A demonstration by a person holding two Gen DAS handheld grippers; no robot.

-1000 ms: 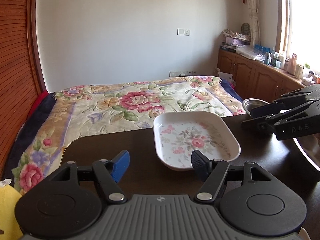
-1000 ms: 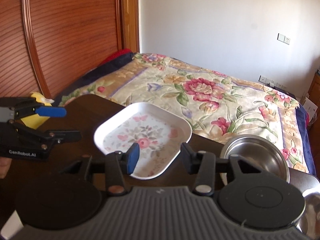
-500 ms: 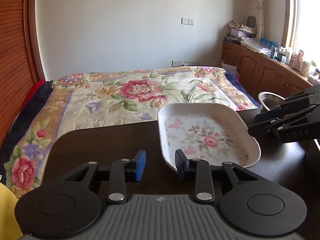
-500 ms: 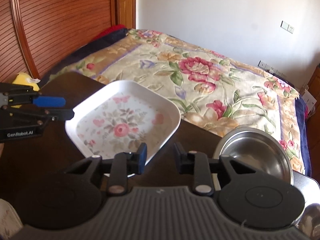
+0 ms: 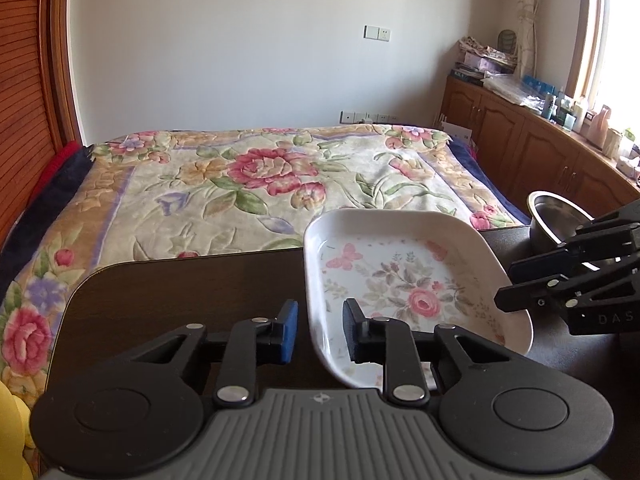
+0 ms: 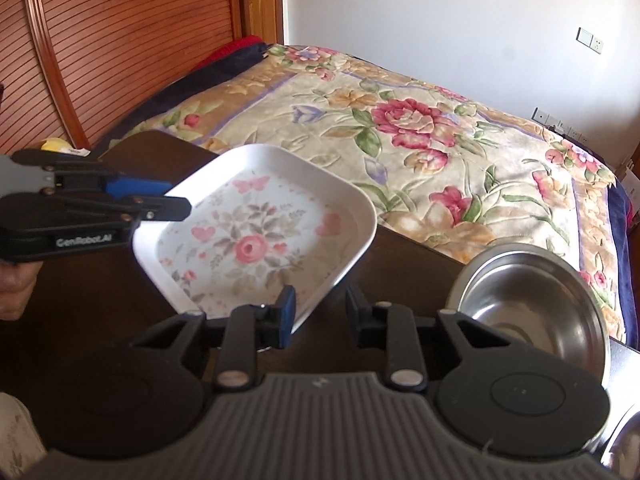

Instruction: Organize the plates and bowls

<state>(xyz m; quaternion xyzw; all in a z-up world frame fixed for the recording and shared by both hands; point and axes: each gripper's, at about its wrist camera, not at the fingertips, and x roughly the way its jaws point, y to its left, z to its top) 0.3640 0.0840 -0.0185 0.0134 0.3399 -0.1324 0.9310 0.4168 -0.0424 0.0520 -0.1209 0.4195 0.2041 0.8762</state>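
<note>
A white square plate [image 5: 404,280] [image 6: 256,240] with a rose print sits on the dark table [image 5: 180,300]. My left gripper [image 5: 320,332] is open but narrow. Its blue pad is outside the plate's left rim and its black finger is over the inside, with a sliver of gap showing. In the right wrist view the left gripper [image 6: 180,196] sits at that same edge. My right gripper [image 6: 320,314] is also open and narrow, straddling the plate's near corner. A steel bowl [image 6: 532,292] [image 5: 552,216] stands to the right of the plate.
The table's far edge borders a bed with a floral cover [image 5: 260,176]. A yellow object [image 5: 12,432] lies at the table's left end. A second steel rim [image 6: 628,440] shows at the lower right. Wooden cabinets [image 5: 520,140] line the right wall. A hand [image 6: 16,292] holds the left gripper.
Both grippers have moved in onto the plate from opposite sides. Their fingers have narrowed from wide open to a small gap around its rim.
</note>
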